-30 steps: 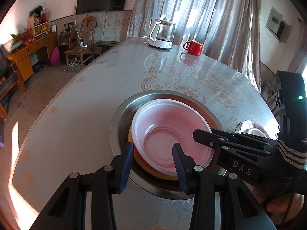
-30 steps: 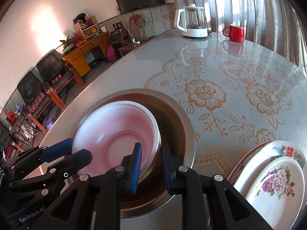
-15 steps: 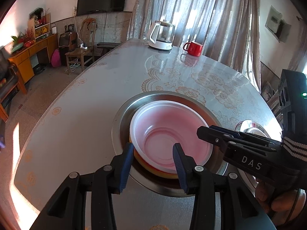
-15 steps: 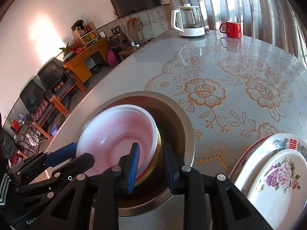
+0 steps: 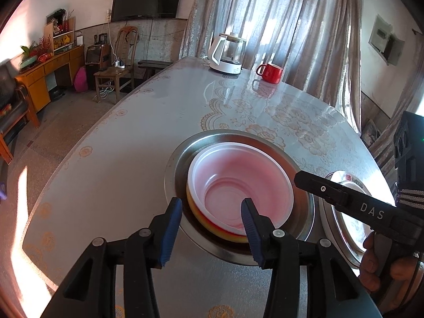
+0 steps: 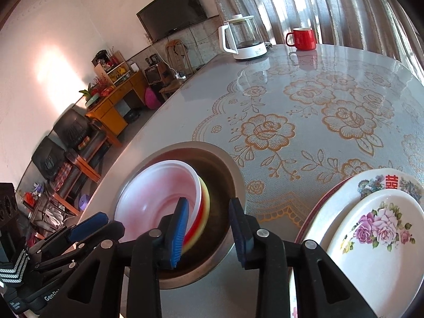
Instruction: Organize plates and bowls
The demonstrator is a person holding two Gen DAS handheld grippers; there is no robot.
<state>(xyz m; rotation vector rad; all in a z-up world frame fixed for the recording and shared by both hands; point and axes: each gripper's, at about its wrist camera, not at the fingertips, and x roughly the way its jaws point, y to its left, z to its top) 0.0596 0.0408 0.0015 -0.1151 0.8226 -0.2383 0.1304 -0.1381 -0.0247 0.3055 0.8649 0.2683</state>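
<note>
A pink-white bowl sits nested on a red and a yellow bowl inside a steel basin on the table. My left gripper hovers at the stack's near rim with its jaws opening. One finger is outside the rim and one over the bowl, and neither pad presses. In the right wrist view my right gripper straddles the stack's edge beside the pink bowl. Its jaws are opening too, and there is a gap on both sides of the rim. Stacked floral plates lie to the right.
A glass kettle and a red mug stand at the table's far end. The table's left edge drops to the floor, with chairs and a cabinet beyond. A hand holds the right tool above the plates.
The right jaws have spread and let go of the bowl rim, and that gripper has drawn back from the stack. The left jaws are slightly wider. The bowls rest in the basin.
</note>
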